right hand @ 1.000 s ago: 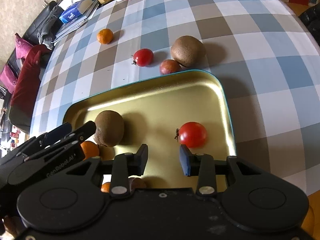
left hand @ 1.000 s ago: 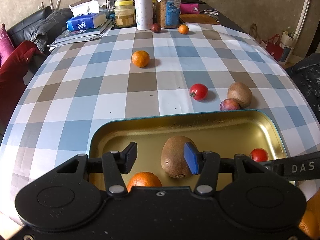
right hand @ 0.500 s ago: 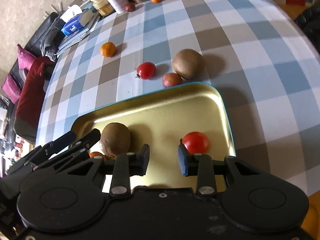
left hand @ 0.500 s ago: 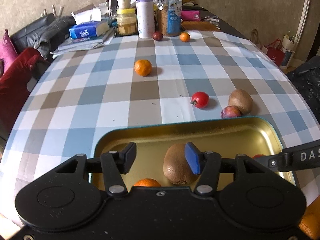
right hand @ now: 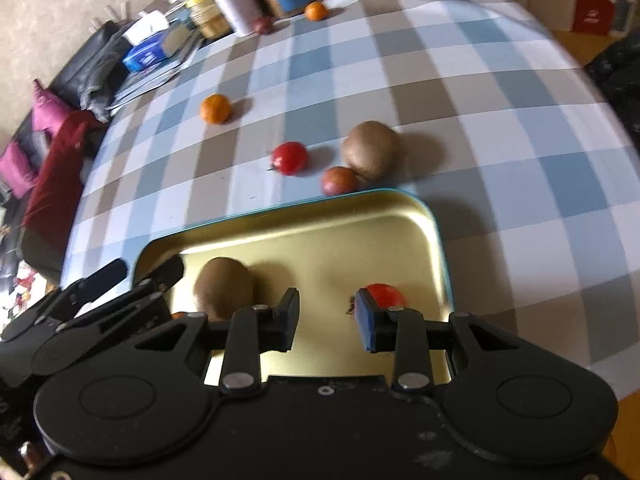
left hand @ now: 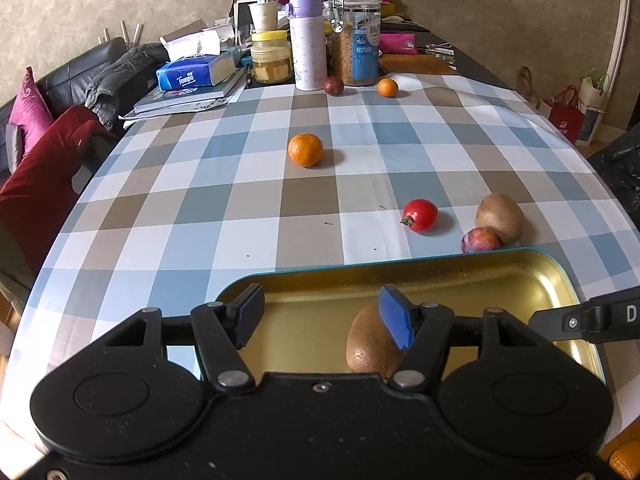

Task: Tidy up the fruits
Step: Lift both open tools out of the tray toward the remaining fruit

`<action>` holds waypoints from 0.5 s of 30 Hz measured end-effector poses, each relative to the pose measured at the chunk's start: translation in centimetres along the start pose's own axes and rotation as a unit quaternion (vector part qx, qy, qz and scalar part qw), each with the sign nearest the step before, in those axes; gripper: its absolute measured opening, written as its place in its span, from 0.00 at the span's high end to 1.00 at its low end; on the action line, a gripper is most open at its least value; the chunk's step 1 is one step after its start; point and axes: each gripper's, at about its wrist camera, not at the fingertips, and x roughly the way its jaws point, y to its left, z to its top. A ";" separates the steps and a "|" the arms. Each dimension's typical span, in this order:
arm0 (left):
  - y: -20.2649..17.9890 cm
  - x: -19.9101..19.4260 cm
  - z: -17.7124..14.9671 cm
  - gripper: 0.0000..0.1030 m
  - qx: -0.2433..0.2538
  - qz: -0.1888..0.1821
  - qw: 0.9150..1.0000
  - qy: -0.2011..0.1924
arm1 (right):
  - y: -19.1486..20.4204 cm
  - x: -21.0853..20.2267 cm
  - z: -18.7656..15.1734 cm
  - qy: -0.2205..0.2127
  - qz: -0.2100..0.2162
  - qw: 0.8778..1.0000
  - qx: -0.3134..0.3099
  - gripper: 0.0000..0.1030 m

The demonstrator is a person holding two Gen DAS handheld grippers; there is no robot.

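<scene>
1. Left wrist view: the left gripper (left hand: 322, 316) hung over the shallow gold metal tray with a teal rim (left hand: 560, 268). Its jaws were opening, with nothing between them. The brown fuzzy kiwi in the tray (left hand: 370, 352) lay just behind the blue right pad, apparently released there. Loose on the checked tablecloth (left hand: 160, 208): a mandarin (left hand: 305, 149), a red tomato (left hand: 419, 215), a purple plum (left hand: 479, 240) touching a second kiwi (left hand: 500, 218), and far back a dark plum (left hand: 333, 85) and a small mandarin (left hand: 387, 87) beside the jars (crowded; awkward reach).

2. Right wrist view (blurred): the right gripper (right hand: 326, 322) was at its narrowest, a gap showing and nothing gripped. A small red tomato in the tray (right hand: 384, 295) sat just beyond its right pad. The plum against the tray's far rim probably blocks a clean approach to the second kiwi.
</scene>
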 end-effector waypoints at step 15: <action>0.7 1.5 1.6 0.35 -0.003 -0.016 0.999 0.031 | 0.9 0.2 3.5 -0.029 -0.041 0.998 -0.035 0.67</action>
